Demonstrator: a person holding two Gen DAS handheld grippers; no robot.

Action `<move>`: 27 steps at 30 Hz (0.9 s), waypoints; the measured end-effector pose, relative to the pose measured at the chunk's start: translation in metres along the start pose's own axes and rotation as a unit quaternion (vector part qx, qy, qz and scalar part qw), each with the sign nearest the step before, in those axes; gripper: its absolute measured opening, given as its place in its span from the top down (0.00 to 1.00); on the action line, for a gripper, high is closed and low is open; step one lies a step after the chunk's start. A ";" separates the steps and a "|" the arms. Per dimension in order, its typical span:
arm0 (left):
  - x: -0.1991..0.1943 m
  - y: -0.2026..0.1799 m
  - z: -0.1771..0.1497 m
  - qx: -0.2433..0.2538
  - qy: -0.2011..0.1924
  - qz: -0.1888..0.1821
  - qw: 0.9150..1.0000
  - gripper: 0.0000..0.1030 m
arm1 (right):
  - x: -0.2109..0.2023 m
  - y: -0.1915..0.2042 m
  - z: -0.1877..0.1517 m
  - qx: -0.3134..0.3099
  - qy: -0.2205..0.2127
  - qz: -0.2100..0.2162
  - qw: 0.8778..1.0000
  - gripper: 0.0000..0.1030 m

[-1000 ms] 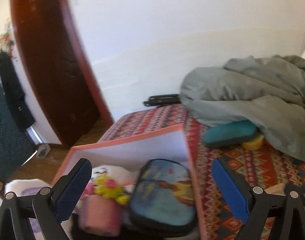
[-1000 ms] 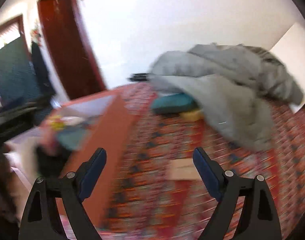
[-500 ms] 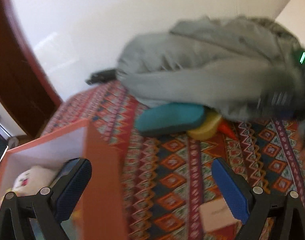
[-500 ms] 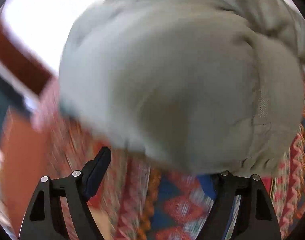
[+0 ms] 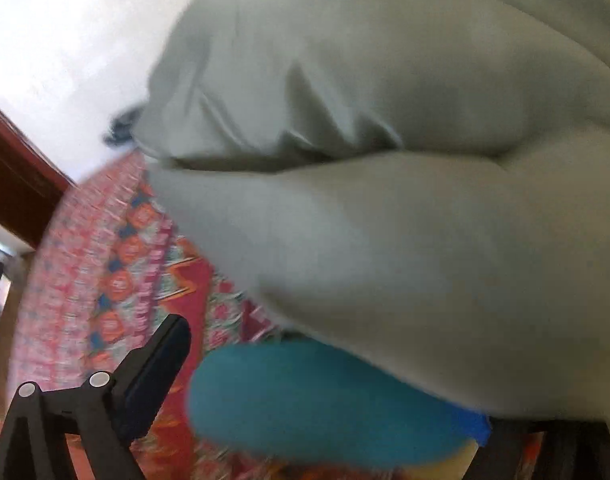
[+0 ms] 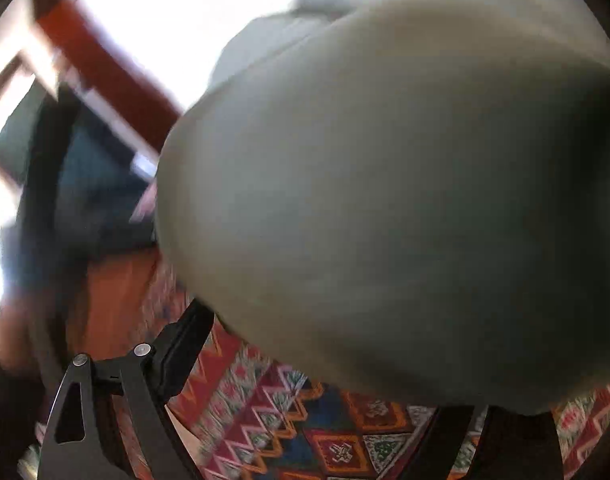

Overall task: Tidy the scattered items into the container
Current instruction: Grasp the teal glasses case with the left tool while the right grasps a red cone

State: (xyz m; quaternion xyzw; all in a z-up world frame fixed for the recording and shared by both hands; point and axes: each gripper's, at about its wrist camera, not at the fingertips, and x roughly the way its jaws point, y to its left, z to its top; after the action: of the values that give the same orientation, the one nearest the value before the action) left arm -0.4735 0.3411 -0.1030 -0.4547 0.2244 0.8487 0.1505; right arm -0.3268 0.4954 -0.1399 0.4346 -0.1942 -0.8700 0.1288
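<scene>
A teal oblong case (image 5: 317, 400) lies on the patterned red bedspread (image 5: 117, 264), partly under a grey jacket (image 5: 405, 184). My left gripper (image 5: 325, 392) is open, with its fingers on either side of the case; the right finger is mostly hidden under the jacket. A bit of a yellow item (image 5: 445, 464) shows under the case. In the right wrist view the grey jacket (image 6: 385, 200) fills the frame just ahead of my right gripper (image 6: 325, 360), which is open and empty. Its right finger is hidden by the cloth. The orange container (image 6: 113, 300) shows blurred at the left.
A dark red door frame (image 5: 13, 176) and a white wall (image 5: 65, 40) stand beyond the bed's left edge. The patterned bedspread (image 6: 305, 432) lies under the right gripper. Dark furniture (image 6: 85, 184) stands left of the bed.
Both grippers have swung away from the orange box toward the grey jacket. The left one has come up close around the teal case. The right one is close against the jacket.
</scene>
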 end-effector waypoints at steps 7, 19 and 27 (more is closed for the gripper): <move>0.038 0.026 -0.008 -0.121 0.065 -0.087 0.987 0.00 | 0.057 0.050 0.000 -0.138 0.005 -0.119 0.983 0.30; -0.017 -0.068 -0.148 0.015 0.147 -0.101 0.984 0.03 | -0.006 0.075 -0.079 -0.132 0.059 -0.091 0.985 0.64; -0.060 -0.023 -0.198 -0.209 0.148 -0.146 0.956 0.13 | -0.089 0.083 -0.159 -0.025 0.046 -0.087 0.995 0.64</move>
State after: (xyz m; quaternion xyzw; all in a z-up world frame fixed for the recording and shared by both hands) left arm -0.2916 0.2550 -0.1542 -0.6242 -0.0072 0.7687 0.1396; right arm -0.1412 0.4209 -0.1265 0.4858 -0.1276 -0.8616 0.0728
